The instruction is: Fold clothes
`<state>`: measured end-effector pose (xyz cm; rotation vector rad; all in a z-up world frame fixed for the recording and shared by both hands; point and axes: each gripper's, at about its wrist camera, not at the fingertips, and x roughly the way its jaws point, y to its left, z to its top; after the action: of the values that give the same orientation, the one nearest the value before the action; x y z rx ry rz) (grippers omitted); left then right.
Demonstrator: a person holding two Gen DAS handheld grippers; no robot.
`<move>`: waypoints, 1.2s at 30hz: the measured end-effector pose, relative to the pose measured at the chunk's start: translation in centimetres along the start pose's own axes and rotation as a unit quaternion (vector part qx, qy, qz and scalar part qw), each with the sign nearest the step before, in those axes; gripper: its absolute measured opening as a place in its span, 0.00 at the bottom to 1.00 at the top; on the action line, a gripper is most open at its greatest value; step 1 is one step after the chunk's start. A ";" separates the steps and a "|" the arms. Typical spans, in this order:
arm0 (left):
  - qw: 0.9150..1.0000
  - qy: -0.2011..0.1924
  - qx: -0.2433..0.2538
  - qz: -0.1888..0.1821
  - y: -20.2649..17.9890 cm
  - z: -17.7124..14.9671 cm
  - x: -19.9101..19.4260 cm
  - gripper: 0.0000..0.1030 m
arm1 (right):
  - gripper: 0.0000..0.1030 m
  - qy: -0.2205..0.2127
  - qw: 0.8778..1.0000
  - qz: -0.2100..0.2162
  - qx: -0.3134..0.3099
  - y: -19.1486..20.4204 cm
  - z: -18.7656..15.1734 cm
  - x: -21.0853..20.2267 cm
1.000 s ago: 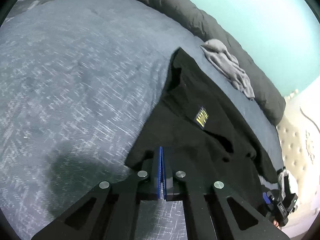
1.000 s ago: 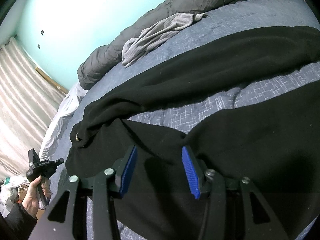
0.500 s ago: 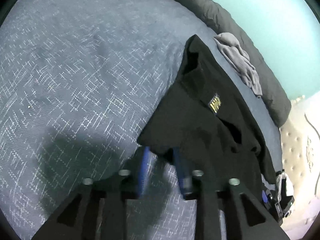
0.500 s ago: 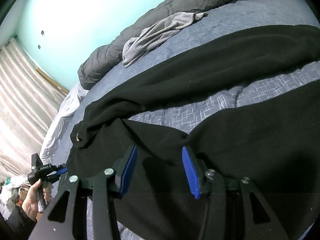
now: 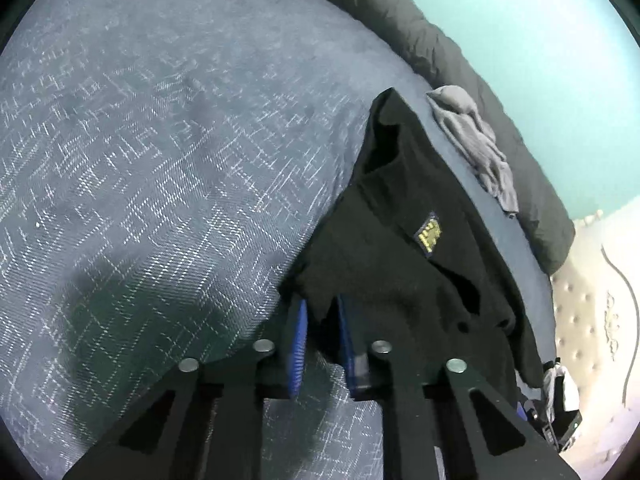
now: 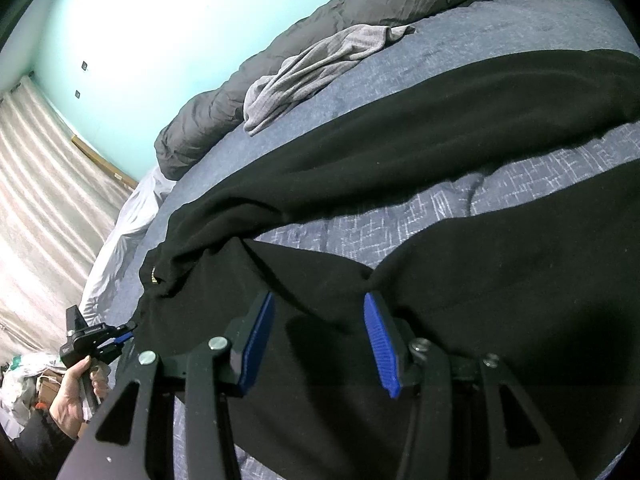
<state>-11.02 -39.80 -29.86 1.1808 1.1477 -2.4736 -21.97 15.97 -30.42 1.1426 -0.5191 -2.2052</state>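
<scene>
Illumination dim and cool in both views. Heavy fisheye bending, with black vignette at all corners. In the left wrist view a broad soft shadow lies on the bedspread (image 5: 168,184) at lower left, and the blue pads (image 5: 298,344) are slightly smeared. The wall (image 6: 168,28) glares pale and overexposed. The black garment (image 6: 440,152) shows almost no fold detail.
</scene>
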 end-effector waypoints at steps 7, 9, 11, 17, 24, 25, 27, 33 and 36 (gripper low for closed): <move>0.999 -0.034 0.017 -0.025 -0.5 -0.5 -4.1 0.05 | 0.46 0.002 1.000 -0.004 -0.003 0.1 0.1 0.2; 0.999 -0.040 0.010 -0.031 -0.3 -0.7 -5.0 0.05 | 0.46 0.002 1.000 -0.005 -0.004 0.1 0.1 0.3; 0.998 -0.043 0.002 -0.035 0.3 -1.0 -5.4 0.05 | 0.46 0.003 1.000 -0.004 -0.003 0.0 0.1 0.4; 0.999 -0.027 -0.027 -0.027 2.5 -1.4 -3.8 0.05 | 0.46 0.004 1.000 -0.001 -0.006 0.1 0.1 0.5; 0.999 -0.024 -0.027 -0.029 2.3 -1.1 -4.3 0.05 | 0.46 0.006 1.000 -0.006 -0.005 0.0 0.2 0.7; 0.999 -0.024 -0.027 -0.029 2.3 -1.1 -4.4 0.05 | 0.46 0.007 1.000 -0.005 -0.005 0.0 0.2 0.8; 0.999 -0.023 -0.027 -0.030 2.2 -1.0 -4.6 0.05 | 0.46 0.004 1.000 -0.006 -0.006 0.0 0.3 0.7; 0.999 -0.017 -0.032 -0.032 1.8 -1.2 -5.1 0.10 | 0.46 0.002 1.000 -0.005 -0.004 -0.1 0.3 0.6; 0.999 -0.016 -0.026 -0.029 1.5 -1.4 -5.0 0.10 | 0.46 0.006 1.000 -0.004 -0.006 0.1 0.3 0.8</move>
<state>-6.19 -40.67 -27.67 1.1057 1.2482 -2.4785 -22.52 15.38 -30.72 1.1524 -0.4968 -2.2048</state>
